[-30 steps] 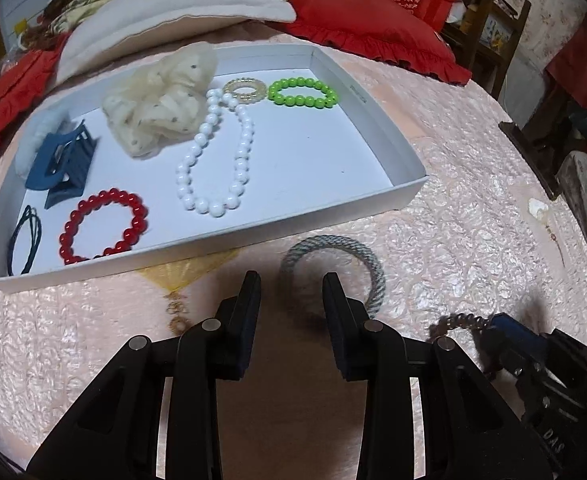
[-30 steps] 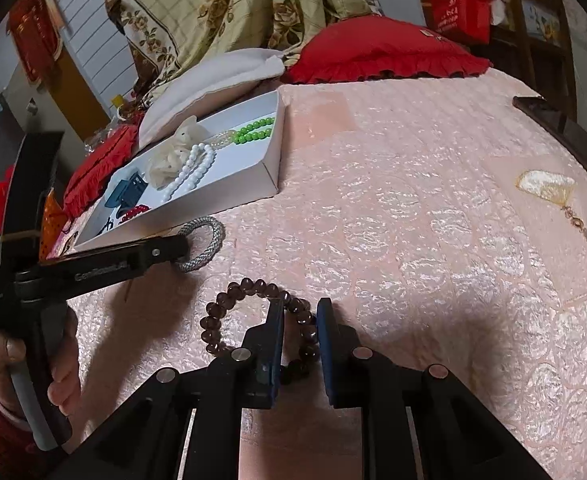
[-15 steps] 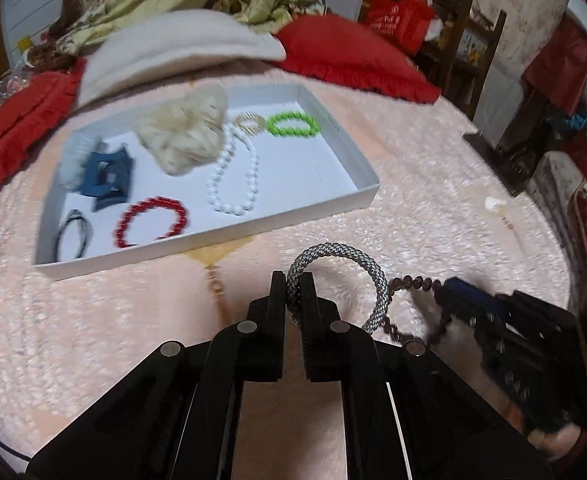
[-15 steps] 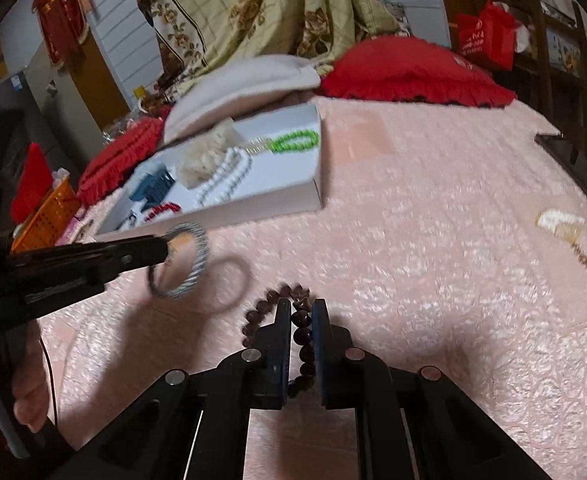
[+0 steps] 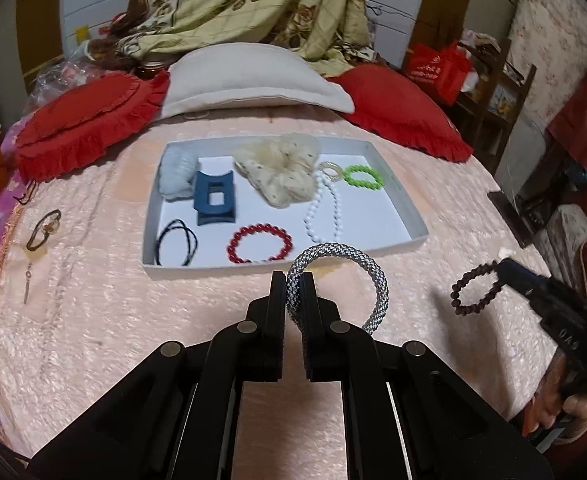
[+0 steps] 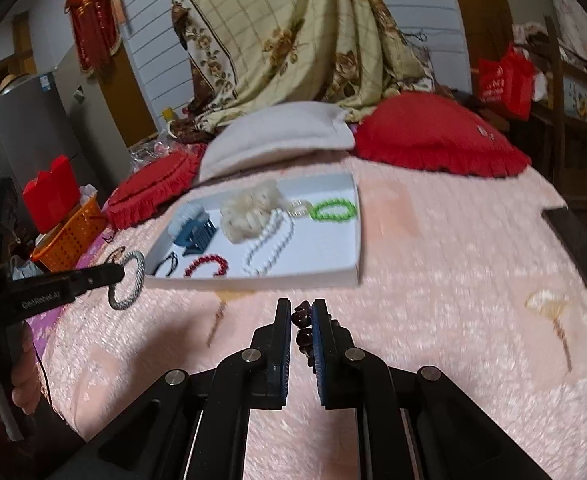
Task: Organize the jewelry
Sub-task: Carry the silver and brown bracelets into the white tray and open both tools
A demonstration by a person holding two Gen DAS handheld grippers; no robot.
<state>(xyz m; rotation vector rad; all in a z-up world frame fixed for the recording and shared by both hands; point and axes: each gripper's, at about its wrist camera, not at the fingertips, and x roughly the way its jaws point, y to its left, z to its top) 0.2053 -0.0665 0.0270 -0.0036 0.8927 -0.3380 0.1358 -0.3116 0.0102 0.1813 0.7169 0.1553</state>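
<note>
My left gripper [image 5: 292, 280] is shut on a grey-and-white braided bangle [image 5: 375, 280] and holds it above the pink bedspread, just in front of the white tray [image 5: 411, 216]. The bangle also shows in the right wrist view [image 6: 127, 280]. My right gripper [image 6: 302, 306] is shut on a dark brown bead bracelet [image 6: 302, 318], which hangs from it in the left wrist view [image 5: 473, 292]. The tray holds a red bead bracelet [image 5: 259, 242], a white pearl necklace [image 5: 325, 212], a green bead bracelet [image 5: 362, 177], a cream scrunchie [image 5: 281, 172], a blue hair claw [image 5: 214, 198] and dark hair ties [image 5: 175, 242].
Red cushions [image 5: 397, 108] and a white pillow [image 5: 249, 76] lie behind the tray. A brown bracelet [image 5: 43, 228] and a hairpin lie on the bedspread at the left. A cream fan pendant [image 6: 547, 304] and a dark phone [image 6: 575, 246] lie at the right. An orange basket [image 6: 71, 236] stands far left.
My left gripper closed on the braided bangle and lifted it off the bedspread. My right gripper closed on the brown bead bracelet and lifted it. Both have risen and drawn back from the tray.
</note>
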